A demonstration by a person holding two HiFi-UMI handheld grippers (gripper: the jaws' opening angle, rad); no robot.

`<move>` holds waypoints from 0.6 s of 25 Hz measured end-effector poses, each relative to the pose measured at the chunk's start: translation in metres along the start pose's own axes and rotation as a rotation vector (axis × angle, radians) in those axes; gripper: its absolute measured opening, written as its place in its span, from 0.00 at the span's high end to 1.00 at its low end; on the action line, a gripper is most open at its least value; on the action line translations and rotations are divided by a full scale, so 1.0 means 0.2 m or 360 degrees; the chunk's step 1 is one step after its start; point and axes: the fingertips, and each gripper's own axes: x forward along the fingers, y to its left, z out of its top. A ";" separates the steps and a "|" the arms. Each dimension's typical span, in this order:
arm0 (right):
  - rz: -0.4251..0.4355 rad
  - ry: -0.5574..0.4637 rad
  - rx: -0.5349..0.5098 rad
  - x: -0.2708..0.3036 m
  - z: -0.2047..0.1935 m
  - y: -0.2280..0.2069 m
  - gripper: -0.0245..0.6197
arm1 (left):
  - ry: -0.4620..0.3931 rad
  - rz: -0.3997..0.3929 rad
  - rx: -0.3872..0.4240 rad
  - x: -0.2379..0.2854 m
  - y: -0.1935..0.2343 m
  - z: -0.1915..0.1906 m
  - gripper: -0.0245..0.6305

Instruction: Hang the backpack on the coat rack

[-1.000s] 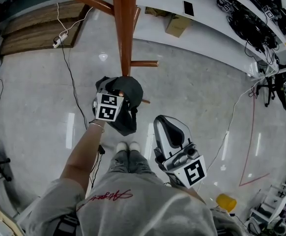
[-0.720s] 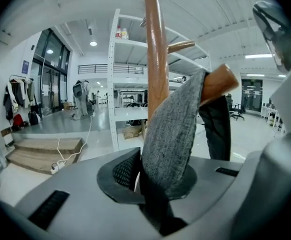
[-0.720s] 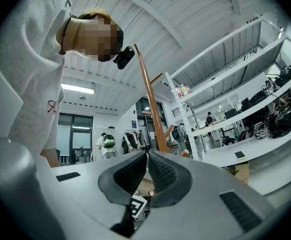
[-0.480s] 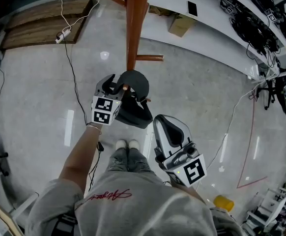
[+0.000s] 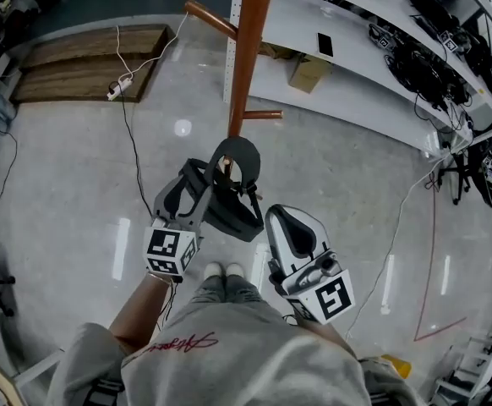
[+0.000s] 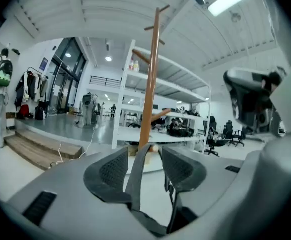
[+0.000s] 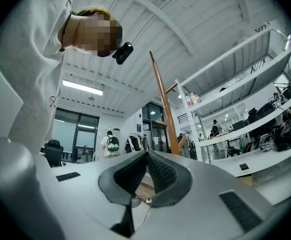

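Black fabric: backpack on a low peg of the rack, top loop round the peg, body slack below it.

Left gripper just beside the pack, aimed at the pole. Jaws spread wide, just been opening. Grey strap stands between the pads but is not pinched; runs up towards the peg tip.

Right gripper held back near the body, well apart from the pack. Jaws pressed together, nothing between them.

Judgement: release step. Load appears to sit on the peg alone, so task close to done.

Next move: draw the left gripper straight back along the strap line, jaws kept wide, so neither pad catches the webbing. Any snag likely to drag the loop towards the peg tip and off. Worth confirming the loop sits well in on the peg before pulling clear. No call for the right gripper.
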 end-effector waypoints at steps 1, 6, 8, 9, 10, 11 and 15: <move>-0.0003 -0.0016 -0.0027 -0.01 0.02 0.02 0.92 | -0.0076 -0.0020 -0.0016 -0.07 -0.03 0.08 0.62; -0.0039 -0.0109 -0.0137 -0.07 0.13 0.11 0.92 | -0.0380 -0.0135 -0.0043 -0.29 -0.19 0.46 0.72; -0.0051 -0.0141 -0.0163 -0.10 0.16 0.14 0.92 | -0.0428 -0.0183 -0.0060 -0.33 -0.26 0.56 0.77; -0.0052 -0.0158 -0.0172 -0.12 0.18 0.17 0.92 | -0.0442 -0.0204 -0.0052 -0.35 -0.29 0.60 0.77; -0.0047 -0.0174 -0.0180 -0.13 0.20 0.19 0.92 | -0.0457 -0.0217 -0.0031 -0.38 -0.32 0.62 0.78; -0.0039 -0.0190 -0.0189 -0.16 0.22 0.23 0.92 | -0.0471 -0.0224 -0.0004 -0.42 -0.36 0.63 0.81; -0.0001 -0.0239 -0.0240 -0.29 0.28 0.38 0.92 | -0.0501 -0.0225 0.0050 -0.63 -0.47 0.64 0.87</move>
